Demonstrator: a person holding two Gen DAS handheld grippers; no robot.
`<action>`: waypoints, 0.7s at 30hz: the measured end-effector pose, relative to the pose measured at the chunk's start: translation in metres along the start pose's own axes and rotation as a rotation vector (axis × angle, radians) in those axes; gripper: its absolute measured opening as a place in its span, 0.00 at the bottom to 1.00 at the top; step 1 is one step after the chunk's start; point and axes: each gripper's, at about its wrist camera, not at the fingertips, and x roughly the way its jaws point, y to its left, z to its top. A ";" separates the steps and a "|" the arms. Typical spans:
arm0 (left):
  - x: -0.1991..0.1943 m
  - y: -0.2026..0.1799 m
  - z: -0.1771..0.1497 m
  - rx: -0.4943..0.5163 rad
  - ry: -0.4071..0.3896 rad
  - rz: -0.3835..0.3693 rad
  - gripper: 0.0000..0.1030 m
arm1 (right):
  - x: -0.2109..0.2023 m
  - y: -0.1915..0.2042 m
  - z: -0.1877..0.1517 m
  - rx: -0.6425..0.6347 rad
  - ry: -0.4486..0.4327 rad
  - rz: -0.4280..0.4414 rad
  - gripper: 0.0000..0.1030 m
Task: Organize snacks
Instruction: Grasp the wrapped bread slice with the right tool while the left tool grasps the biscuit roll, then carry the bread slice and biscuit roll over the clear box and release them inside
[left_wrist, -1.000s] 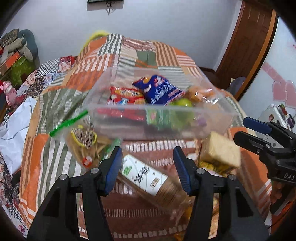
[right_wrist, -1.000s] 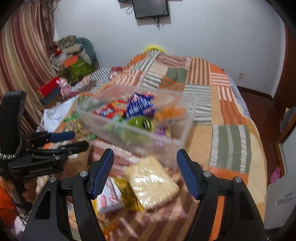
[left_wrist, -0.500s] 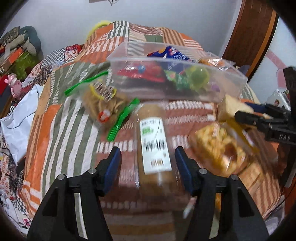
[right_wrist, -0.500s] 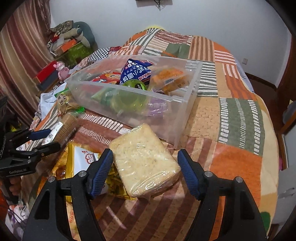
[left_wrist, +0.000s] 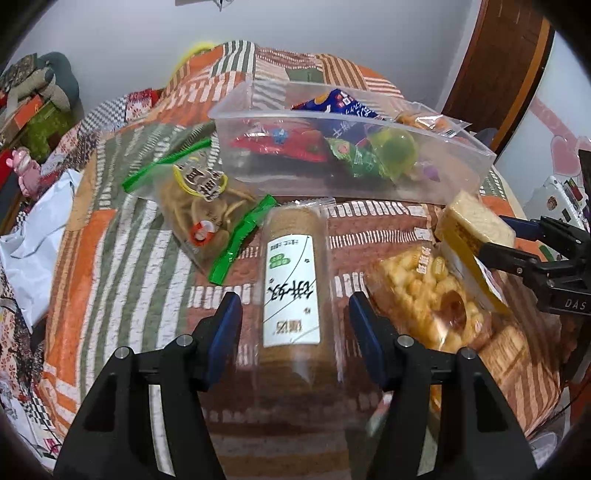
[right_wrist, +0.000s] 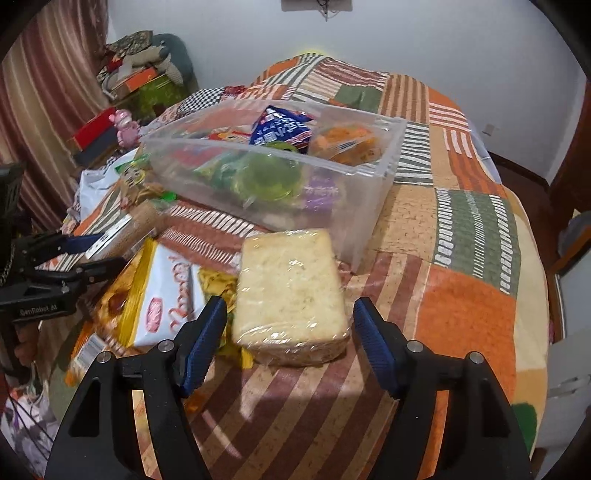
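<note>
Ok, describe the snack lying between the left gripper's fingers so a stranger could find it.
On the patchwork bedspread, just in front of the clear bin, lies a brown biscuit roll. It alone is a cylinder with a white label.

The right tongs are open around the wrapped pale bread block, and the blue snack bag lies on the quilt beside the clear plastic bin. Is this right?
One detail is wrong. The blue snack bag lies inside the clear plastic bin, not beside it, as the right wrist view shows. The right tongs are indeed open around the wrapped pale bread block.
</note>
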 end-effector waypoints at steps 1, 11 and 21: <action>0.003 -0.001 0.001 -0.003 0.006 -0.004 0.58 | 0.003 -0.001 0.001 0.007 0.005 0.000 0.66; 0.003 -0.001 -0.003 -0.026 -0.027 0.017 0.38 | 0.008 0.000 -0.001 0.018 0.012 0.019 0.53; -0.022 0.001 -0.010 -0.034 -0.071 0.007 0.38 | -0.020 -0.003 -0.004 0.050 -0.057 0.028 0.51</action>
